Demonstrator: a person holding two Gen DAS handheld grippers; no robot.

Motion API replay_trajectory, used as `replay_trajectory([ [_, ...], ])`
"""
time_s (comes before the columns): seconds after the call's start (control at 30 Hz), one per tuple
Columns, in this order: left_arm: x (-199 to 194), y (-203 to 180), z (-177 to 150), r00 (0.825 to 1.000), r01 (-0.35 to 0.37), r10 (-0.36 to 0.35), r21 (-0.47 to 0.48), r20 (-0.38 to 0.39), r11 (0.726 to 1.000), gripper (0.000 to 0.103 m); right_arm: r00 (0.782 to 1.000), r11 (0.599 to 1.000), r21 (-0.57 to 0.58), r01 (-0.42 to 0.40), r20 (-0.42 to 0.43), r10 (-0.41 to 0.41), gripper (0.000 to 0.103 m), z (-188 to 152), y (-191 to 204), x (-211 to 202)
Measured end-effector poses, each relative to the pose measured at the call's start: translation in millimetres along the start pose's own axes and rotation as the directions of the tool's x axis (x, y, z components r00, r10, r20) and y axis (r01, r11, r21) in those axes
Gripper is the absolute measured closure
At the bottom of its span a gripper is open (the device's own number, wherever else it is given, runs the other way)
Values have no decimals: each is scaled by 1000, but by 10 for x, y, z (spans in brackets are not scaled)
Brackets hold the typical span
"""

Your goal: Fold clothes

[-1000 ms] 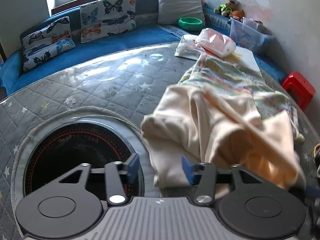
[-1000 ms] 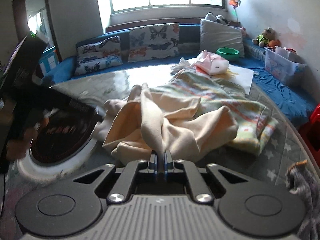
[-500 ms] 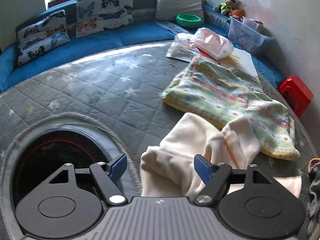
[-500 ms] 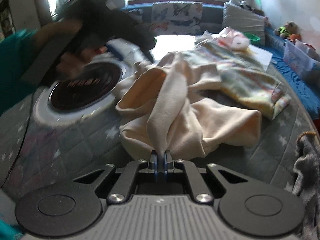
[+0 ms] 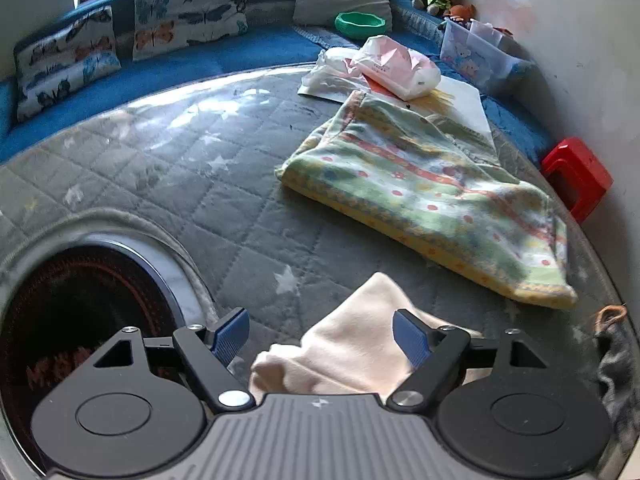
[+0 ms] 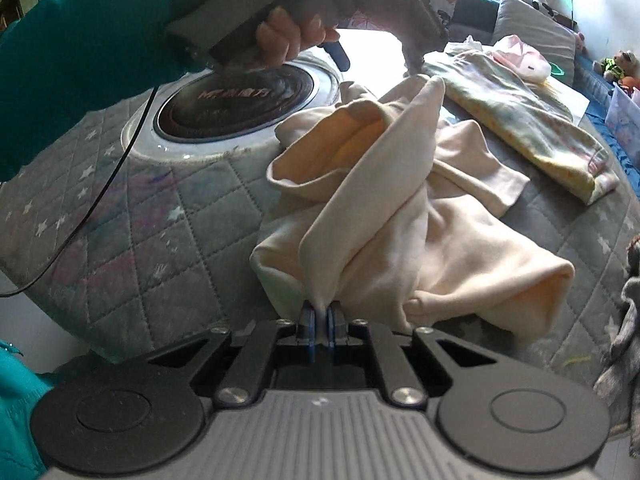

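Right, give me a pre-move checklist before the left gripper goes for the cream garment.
1. Right gripper grip: ok, shut on a pinched fold of the cream garment.
2. Left gripper ready: ok, open; its jaws have just been opening, with cream cloth below the gap but not pressed by the pads.
3. Garment flat: not ok, it lies bunched, one part draped up to the right gripper.
4. Clear of the patterned blanket: ok in the left wrist view, with quilt showing between them.
5. Clear of the round cooktop: cannot tell; the garment's edge lies close by its rim.
6. Which edge the right gripper holds: cannot tell.
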State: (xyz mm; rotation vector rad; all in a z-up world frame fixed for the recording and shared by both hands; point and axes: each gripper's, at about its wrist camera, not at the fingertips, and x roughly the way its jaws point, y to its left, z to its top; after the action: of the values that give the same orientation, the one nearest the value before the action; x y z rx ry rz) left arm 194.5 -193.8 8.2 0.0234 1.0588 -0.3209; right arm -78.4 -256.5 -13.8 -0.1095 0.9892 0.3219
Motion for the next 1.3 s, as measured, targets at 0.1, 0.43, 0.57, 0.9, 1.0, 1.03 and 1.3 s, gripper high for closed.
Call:
replay_trajectory([
  [0.1, -36, -88, -19, 1000, 11, -11, 21, 11, 1000, 21, 1000, 1000, 1, 6, -4, -6, 98, -12, 1, 18],
  [0.43, -118, -179, -13, 999, 44, -45, 28, 21, 999, 21, 1000, 1000, -2, 21, -2, -21, 98, -31, 27, 15],
  [0.57, 11, -248, -50, 1000, 7, -7, 56, -12, 998, 42, 1000, 1000, -2, 24, -2, -24, 98, -34, 23, 10],
  [0.9, -216, 294, -299, 1000, -6, 6, 10, 24, 1000, 96, 999, 995, 95, 21, 28, -24, 98, -36, -188, -89],
  [1.0, -424, 569, -464, 997, -51, 51, -3, 63, 999, 97, 998, 991, 125, 37, 48, -43, 98, -26, -282, -164],
  [1.03, -476, 667, -522, 997, -53, 54, -17, 63, 998, 97, 997, 990, 135, 44, 55, -52, 98, -23, -312, -192],
  [1.3, -644, 1001, -743, 1000, 16, -14, -115, 21, 993, 86, 988, 979, 170, 113, 82, -128, 98, -18, -419, -325],
])
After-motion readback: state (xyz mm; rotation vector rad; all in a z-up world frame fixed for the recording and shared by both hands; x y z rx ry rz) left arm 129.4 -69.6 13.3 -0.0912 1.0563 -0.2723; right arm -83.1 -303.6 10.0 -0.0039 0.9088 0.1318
